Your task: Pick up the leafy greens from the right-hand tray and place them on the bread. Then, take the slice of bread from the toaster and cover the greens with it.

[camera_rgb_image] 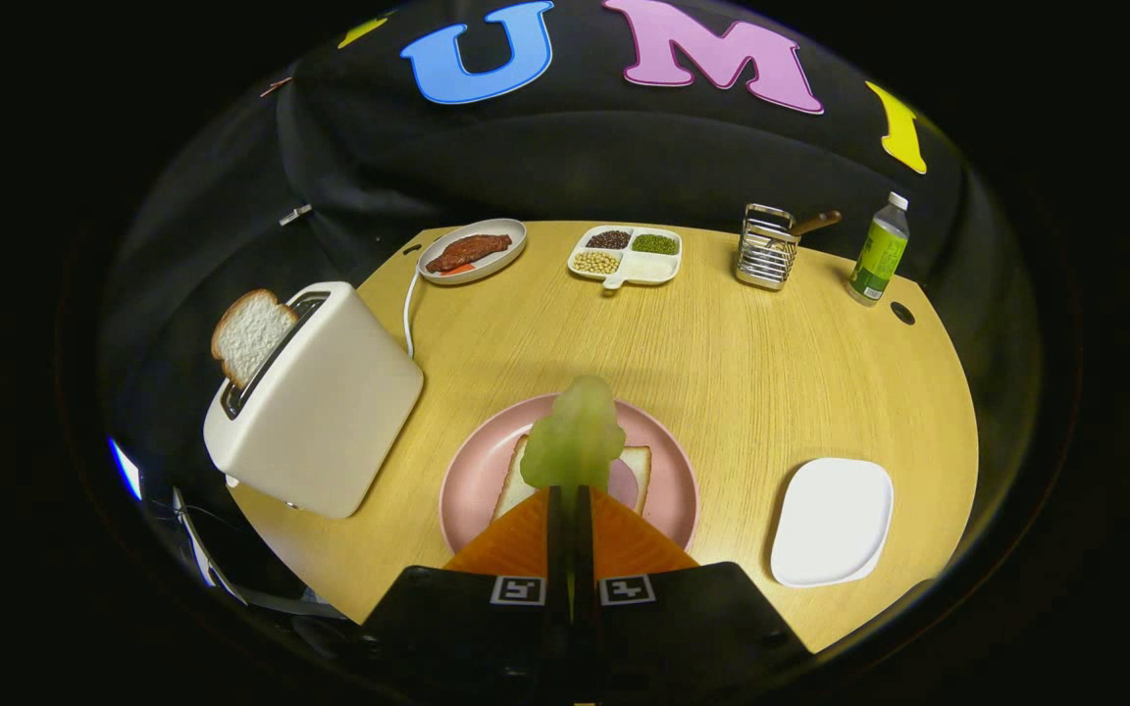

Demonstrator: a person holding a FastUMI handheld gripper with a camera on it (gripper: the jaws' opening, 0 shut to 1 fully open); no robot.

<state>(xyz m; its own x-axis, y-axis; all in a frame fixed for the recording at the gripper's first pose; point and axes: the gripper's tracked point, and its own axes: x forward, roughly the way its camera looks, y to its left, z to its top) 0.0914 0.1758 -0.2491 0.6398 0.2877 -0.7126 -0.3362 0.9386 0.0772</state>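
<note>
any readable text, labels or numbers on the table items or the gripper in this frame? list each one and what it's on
None legible on the table items.
bottle: its green label is too small and blurred to read.
gripper, shut on the leafy greens: two square coded markers at its base, patterns only, no words.
toaster, white tray, pink plate, utensil rack: no print seen.

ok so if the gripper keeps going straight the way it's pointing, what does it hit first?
Probably the bread slice on the pink plate. The gripper is shut on the leafy greens, which hang over that slice, so they would touch first. Depth is unclear.
</note>
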